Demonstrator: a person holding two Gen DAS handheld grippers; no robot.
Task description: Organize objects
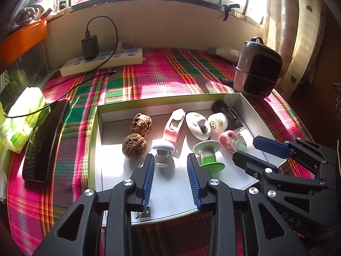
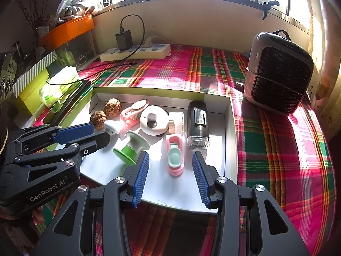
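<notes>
Hovering over the shallow white box (image 1: 236,104) at frame centre, the left claw (image 1: 170,160) stands apart, a small grey-white knob (image 1: 163,148) just beyond its tips, untouched. The right claw (image 2: 170,160) is likewise apart around a pink-and-mint holder (image 2: 175,160), pads clear. Two walnuts (image 1: 141,123) lie at the box's left on the plaid-covered desk (image 1: 170,74).

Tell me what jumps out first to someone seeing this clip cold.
The bright plaid cloth covering the surface, and on it a shallow white tray of small items: two walnuts at its left, a green spool and a pink dispenser nearer the front. Both tongs, left and right, hang open over the tray, holding nothing.
</notes>
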